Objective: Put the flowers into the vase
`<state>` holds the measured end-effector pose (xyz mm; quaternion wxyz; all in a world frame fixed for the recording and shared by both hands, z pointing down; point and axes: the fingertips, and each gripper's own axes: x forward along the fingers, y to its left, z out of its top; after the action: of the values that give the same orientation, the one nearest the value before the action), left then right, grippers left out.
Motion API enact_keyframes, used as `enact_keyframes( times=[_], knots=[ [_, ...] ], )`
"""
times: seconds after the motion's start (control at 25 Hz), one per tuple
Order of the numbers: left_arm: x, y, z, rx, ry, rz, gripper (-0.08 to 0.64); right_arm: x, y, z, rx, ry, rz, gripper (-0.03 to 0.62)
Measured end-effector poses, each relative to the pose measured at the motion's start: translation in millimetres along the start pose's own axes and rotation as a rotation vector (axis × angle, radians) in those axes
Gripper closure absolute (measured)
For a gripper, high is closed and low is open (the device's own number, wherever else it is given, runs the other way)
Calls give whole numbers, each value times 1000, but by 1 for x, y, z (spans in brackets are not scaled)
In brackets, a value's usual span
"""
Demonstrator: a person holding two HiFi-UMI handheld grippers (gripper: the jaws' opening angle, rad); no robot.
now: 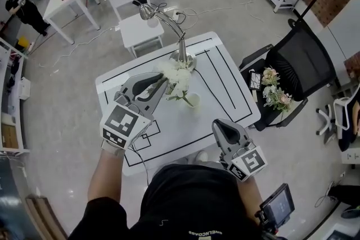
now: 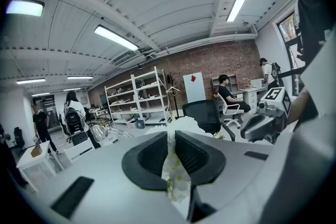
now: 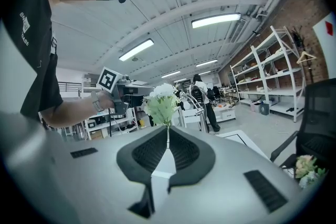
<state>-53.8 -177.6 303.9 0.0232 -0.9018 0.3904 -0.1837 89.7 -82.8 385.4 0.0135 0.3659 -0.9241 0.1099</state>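
Black shirt, print too small to read; left gripper clamps white flowers near the vase; right gripper closed, empty.

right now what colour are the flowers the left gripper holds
White flowers with green leaves; clearest in the right gripper view.

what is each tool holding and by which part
The left tool grips the white flowers high up, among the blooms and leaves, not the lower stems. The right tool is shut and holds nothing.
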Motion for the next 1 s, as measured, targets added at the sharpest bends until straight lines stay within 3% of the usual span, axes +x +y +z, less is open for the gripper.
enact_keyframes(
  times=[0.6, 1.0],
  knots=[
    [48, -33, -53, -73, 57, -89, 511, -6, -22, -8, 14, 23, -63, 586],
    [69, -59, -50, -105, 10, -181, 511, -12, -35, -10, 16, 24, -94, 586]
  ],
)
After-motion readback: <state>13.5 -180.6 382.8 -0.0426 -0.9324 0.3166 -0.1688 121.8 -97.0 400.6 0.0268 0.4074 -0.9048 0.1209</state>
